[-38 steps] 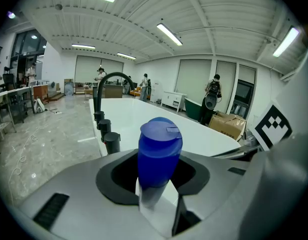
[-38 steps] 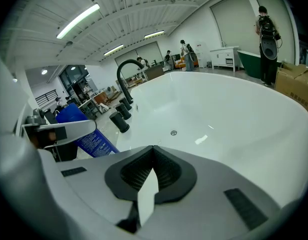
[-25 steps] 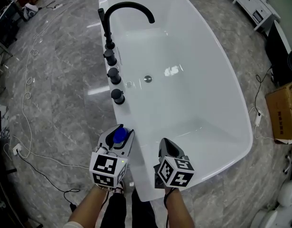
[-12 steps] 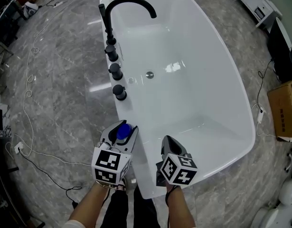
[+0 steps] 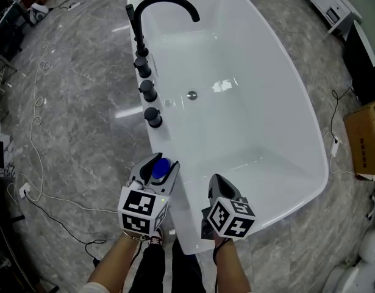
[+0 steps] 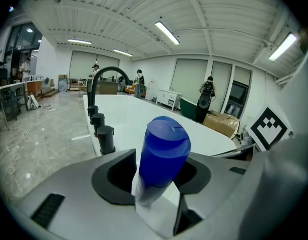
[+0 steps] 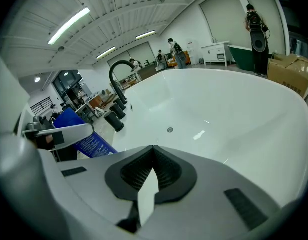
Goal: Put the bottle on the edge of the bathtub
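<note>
A bottle with a blue cap (image 5: 158, 169) (image 6: 164, 153) stands upright on the white bathtub's near left rim (image 5: 166, 146). My left gripper (image 5: 154, 171) (image 6: 155, 176) has its jaws on either side of the bottle. They have just been opening, and a dark gap shows beside the bottle's left side. In the right gripper view the bottle's blue body (image 7: 78, 136) shows at the left. My right gripper (image 5: 219, 187) (image 7: 152, 150) hovers over the tub's near rim, to the right of the bottle, shut on nothing.
A black arched faucet (image 5: 166, 8) and a row of black knobs (image 5: 152, 118) stand further along the same rim. The drain (image 5: 192, 95) sits in the tub floor. Cables (image 5: 35, 121) trail over the marble floor at left; a cardboard box (image 5: 365, 140) lies at right.
The left gripper's jaws stand a little wider around the bottle than a second ago. Both hands stay where they were; only the head view shifted slightly.
</note>
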The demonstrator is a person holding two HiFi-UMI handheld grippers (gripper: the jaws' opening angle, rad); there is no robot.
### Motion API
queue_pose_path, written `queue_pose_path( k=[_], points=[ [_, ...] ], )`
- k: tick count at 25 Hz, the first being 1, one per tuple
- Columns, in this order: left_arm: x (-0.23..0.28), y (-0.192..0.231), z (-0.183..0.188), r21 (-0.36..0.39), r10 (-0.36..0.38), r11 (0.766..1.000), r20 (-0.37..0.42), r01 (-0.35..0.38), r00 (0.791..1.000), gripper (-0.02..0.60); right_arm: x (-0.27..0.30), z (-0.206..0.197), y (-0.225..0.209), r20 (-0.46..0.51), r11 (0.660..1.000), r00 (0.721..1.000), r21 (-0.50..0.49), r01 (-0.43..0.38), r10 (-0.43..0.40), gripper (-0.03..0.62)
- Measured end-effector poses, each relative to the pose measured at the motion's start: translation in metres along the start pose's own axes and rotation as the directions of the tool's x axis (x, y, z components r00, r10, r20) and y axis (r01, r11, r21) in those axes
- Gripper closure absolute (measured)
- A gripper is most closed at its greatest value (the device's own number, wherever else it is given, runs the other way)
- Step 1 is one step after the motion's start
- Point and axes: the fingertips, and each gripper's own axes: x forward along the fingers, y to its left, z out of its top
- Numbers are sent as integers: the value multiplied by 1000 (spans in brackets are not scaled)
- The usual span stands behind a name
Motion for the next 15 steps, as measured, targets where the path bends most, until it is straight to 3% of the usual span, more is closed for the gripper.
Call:
queue_pose_path(
  k=[15],
  points=[
    [-2,-2,8,-32,-13,999,31,14,999,366,-5,1,-6,4,1000,1000,16,4,-4,568]
  ],
)
